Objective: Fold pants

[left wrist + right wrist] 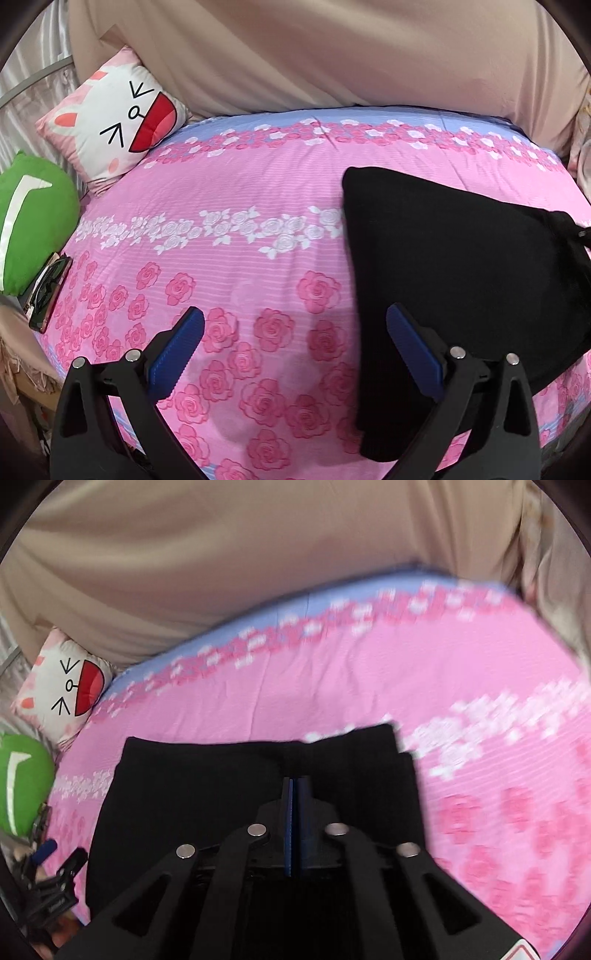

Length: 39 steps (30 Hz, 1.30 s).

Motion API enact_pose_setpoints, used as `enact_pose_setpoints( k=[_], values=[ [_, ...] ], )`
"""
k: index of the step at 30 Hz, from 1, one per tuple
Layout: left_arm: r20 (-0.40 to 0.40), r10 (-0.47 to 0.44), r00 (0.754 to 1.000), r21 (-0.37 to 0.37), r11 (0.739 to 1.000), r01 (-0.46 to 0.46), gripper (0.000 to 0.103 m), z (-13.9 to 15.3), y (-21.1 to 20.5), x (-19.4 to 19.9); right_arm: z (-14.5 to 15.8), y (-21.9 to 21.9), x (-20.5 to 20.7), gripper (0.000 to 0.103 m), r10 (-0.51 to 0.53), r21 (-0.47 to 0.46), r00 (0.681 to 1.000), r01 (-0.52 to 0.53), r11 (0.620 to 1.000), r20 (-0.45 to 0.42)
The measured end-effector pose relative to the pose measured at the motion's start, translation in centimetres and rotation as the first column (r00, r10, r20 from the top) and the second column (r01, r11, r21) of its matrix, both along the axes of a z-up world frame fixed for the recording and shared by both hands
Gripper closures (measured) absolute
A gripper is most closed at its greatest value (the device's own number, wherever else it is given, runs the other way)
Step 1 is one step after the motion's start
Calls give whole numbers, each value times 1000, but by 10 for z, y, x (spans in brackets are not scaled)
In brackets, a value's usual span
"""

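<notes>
Black pants (461, 266) lie folded on the right half of a pink rose-patterned bed (229, 258). Their far right corner is bunched and drawn up toward the picture's edge. My left gripper (295, 314) hangs open over the bed's near part, with its right finger (413, 347) above the pants' left edge and nothing between the pads. In the right wrist view, which is blurred, the pants (192, 794) spread under my right gripper (295, 781). Its blue pads stand almost together, and the black cloth gathers at their tips.
A cat-face pillow (122, 122) and a green plush cushion (33, 221) sit at the bed's far left, with sunglasses on a dark flat object (50, 295) beside them. Beige cloth (332, 55) hangs behind the bed. The bed's left edge drops off near a wooden frame.
</notes>
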State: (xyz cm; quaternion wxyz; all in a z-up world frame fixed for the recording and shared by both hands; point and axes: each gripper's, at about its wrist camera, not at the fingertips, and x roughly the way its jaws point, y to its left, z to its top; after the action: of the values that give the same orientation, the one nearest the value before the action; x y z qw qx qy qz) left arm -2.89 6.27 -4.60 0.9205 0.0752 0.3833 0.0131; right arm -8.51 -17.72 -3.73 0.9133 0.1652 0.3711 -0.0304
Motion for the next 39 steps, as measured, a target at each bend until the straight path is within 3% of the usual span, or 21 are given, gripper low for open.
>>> enact_pose_setpoints(
  k=[3, 6, 9, 11, 20, 23, 24, 27, 28, 30, 33, 36, 39],
  values=[
    [-4, -6, 1000, 5, 1000, 6, 6, 0, -8, -1, 7, -12, -22, 92, -34, -10, 999, 35, 999, 28],
    [-5, -17, 1000, 15, 1000, 17, 6, 0, -16, -3, 2, -28, -49, 79, -63, 21, 998, 63, 998, 21],
    [-8, -31, 999, 21, 999, 32, 6, -1, -23, -5, -6, -36, -68, 77, -68, 35, 998, 68, 997, 1],
    [-10, -40, 999, 25, 999, 41, 6, -2, -29, -6, -12, -34, -77, 76, -57, 46, 998, 58, 997, -9],
    [-14, -63, 998, 37, 997, 63, 5, -9, -42, -14, -19, -19, -97, 53, 0, 63, 1000, -1, 998, 16],
    [-32, -65, 997, 27, 997, 66, 5, -19, -38, -10, -27, -18, -95, 60, -12, 38, 1000, 12, 999, 13],
    [-33, -70, 997, 14, 997, 71, 5, -20, -35, -9, -28, -17, -94, 77, -12, 39, 1000, 11, 999, 11],
    [-33, -73, 997, -1, 997, 73, 5, -17, -30, -9, -26, -21, -96, 83, -8, 71, 999, 5, 997, 32],
    [-22, -64, 998, 15, 998, 64, 5, -14, -29, -10, -22, -21, -99, 94, -3, 79, 999, -1, 997, 44],
    [-10, -60, 998, 36, 998, 60, 5, -11, -28, -12, -5, -22, -111, 94, 23, 143, 995, -38, 989, 101],
    [-14, -66, 998, 47, 997, 66, 5, -13, -26, -15, 7, -16, -122, 94, 45, 95, 992, -57, 994, 121],
    [-23, -66, 998, 45, 997, 67, 5, -19, -26, -15, -33, -23, -108, 87, 29, 45, 1000, -28, 999, -10],
    [-16, -57, 998, 63, 996, 58, 5, -19, -28, -16, -38, -32, -116, 79, 18, 128, 1000, -20, 992, 21]
  ],
)
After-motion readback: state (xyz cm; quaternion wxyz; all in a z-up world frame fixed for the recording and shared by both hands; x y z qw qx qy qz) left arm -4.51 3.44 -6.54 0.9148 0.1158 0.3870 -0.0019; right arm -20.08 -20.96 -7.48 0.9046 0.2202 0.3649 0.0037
